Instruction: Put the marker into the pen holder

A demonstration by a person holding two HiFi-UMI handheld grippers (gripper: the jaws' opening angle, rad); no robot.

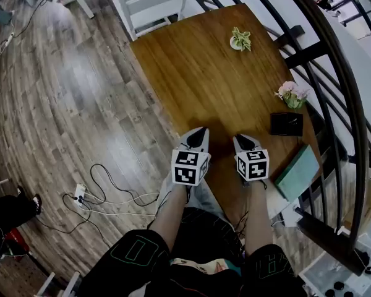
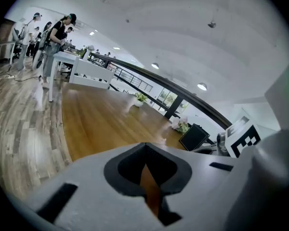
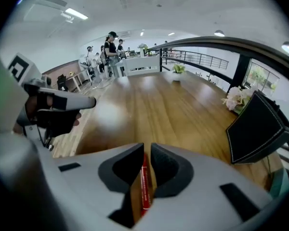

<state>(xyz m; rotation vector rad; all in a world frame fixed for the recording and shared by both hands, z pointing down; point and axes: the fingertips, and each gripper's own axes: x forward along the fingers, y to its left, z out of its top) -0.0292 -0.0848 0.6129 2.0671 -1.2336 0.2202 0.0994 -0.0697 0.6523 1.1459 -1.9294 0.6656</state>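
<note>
Right gripper (image 3: 147,147) jaws pinch the red marker (image 3: 144,186), long axis along the jaws; black pen holder (image 3: 257,129) lies ahead-right, nearer this gripper; left gripper (image 2: 145,148) closed, empty.

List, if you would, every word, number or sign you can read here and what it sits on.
No text reads clearly.
Red marker: any print on its barrel is too small to read.
Left cube and right cube: black-and-white square codes, no letters.
Shorts: green outlined characters, too distorted to read.
</note>
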